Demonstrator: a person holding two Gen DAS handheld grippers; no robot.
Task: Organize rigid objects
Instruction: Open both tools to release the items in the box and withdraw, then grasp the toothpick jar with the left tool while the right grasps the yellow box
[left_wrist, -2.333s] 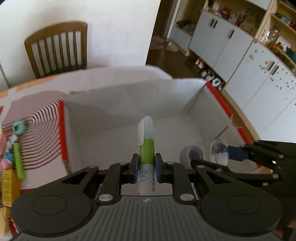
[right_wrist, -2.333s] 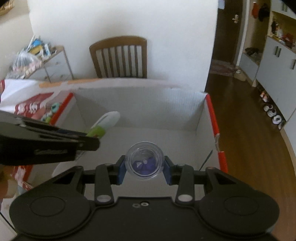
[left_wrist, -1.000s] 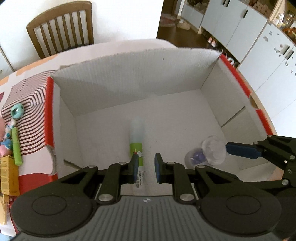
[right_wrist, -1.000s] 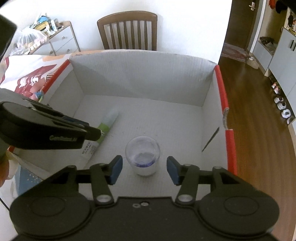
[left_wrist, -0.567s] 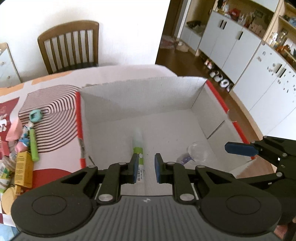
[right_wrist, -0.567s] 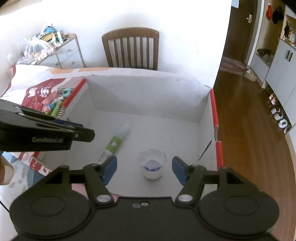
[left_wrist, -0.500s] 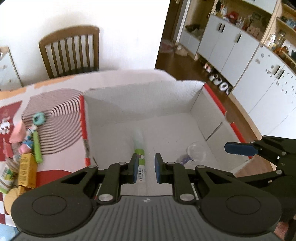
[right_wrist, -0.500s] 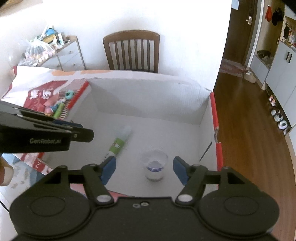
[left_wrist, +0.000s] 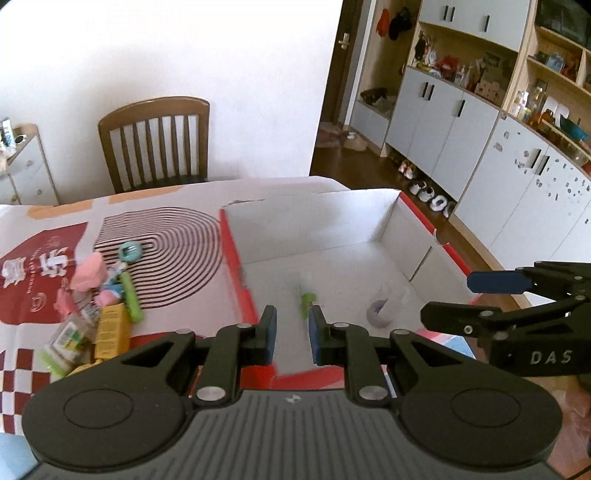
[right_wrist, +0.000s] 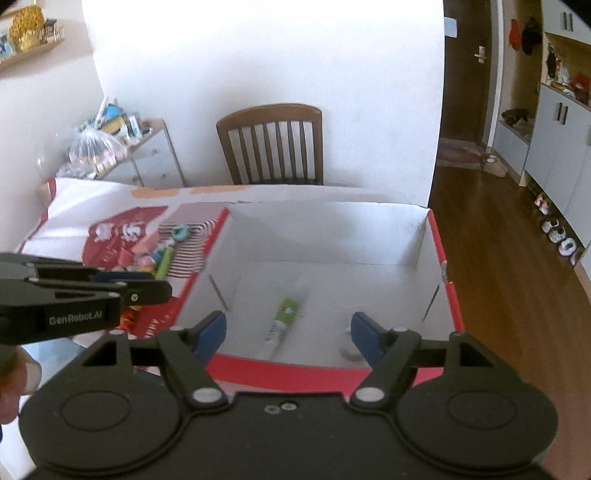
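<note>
Left gripper (left_wrist: 290, 328) narrowly parted, right gripper (right_wrist: 288, 330) spread wide — both empty. Risk: next pick scatters crowded pile (left_wrist: 98, 299) — items touching.

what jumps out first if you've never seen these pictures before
The big white cardboard box with red edges fills the middle of the table, holding a green-labelled tube lying flat and a clear plastic cup on its side. Left of the box sits a bright heap of small items. Both the left gripper and the right gripper hang open and empty above.
</note>
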